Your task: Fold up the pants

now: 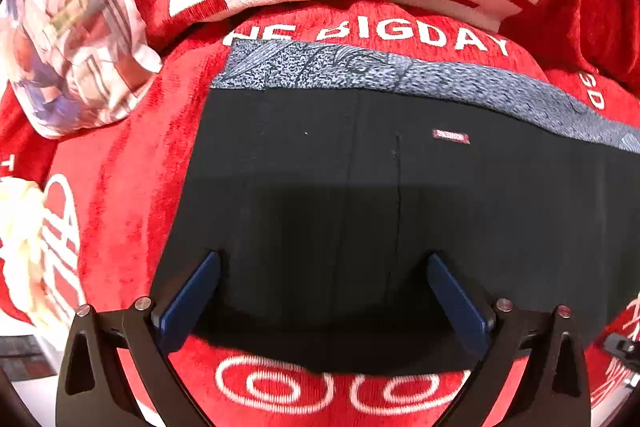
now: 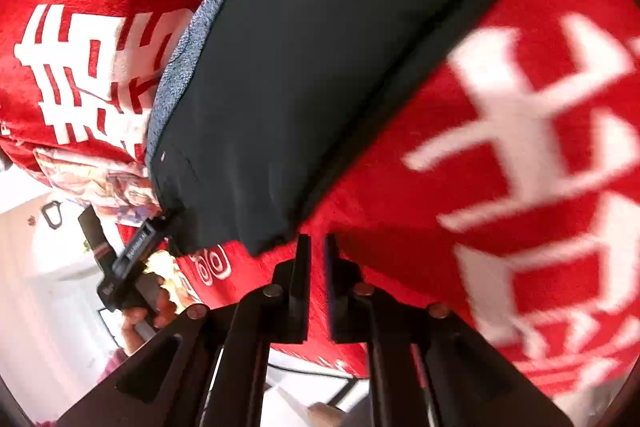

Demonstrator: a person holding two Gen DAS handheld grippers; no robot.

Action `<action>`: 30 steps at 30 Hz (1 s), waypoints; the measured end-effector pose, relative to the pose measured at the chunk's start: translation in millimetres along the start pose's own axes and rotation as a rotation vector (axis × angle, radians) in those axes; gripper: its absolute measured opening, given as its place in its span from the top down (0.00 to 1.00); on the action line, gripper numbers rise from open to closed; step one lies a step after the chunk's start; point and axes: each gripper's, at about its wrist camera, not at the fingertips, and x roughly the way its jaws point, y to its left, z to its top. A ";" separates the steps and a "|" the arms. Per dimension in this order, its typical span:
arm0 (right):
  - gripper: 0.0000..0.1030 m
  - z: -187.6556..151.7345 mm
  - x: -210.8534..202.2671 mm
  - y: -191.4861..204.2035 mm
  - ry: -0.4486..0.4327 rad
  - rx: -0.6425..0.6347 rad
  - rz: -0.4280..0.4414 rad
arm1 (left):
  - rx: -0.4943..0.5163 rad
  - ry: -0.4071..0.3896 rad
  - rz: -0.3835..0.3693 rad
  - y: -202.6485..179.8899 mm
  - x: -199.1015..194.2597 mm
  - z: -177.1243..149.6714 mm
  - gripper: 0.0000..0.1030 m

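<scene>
Pants (image 1: 340, 195) lying folded on red blanket (image 1: 120, 187), waistband far. Left gripper (image 1: 324, 267) hovering wide open above near edge, probably for flattening; right gripper (image 2: 318, 247) closing empty beside corner.

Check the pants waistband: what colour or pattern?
Waistband is mottled grey-blue, speckled; pants are black. Clearest in left wrist view.

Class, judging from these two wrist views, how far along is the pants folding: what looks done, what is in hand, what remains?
Done: the black pants lie flat in a compact rectangle on the red blanket, grey waistband along the far edge. In hand: nothing; the left gripper hovers wide open over them, the right gripper is nearly shut, empty, just off a corner. Left: possibly a final fold; hard to tell.
</scene>
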 end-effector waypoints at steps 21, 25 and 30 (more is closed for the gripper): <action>0.83 51.5 -66.0 21.2 -0.220 -0.271 -0.332 | 0.237 0.028 -0.088 -141.9 -13.1 -39.5 0.00; 0.81 42.4 -68.3 24.3 -0.174 -0.247 -0.355 | 0.199 0.029 -0.083 -119.7 -29.2 -40.0 0.00; 0.66 22.1 -76.0 21.9 -0.127 -0.220 -0.381 | 0.165 0.059 -0.084 -102.3 -45.4 -53.5 0.00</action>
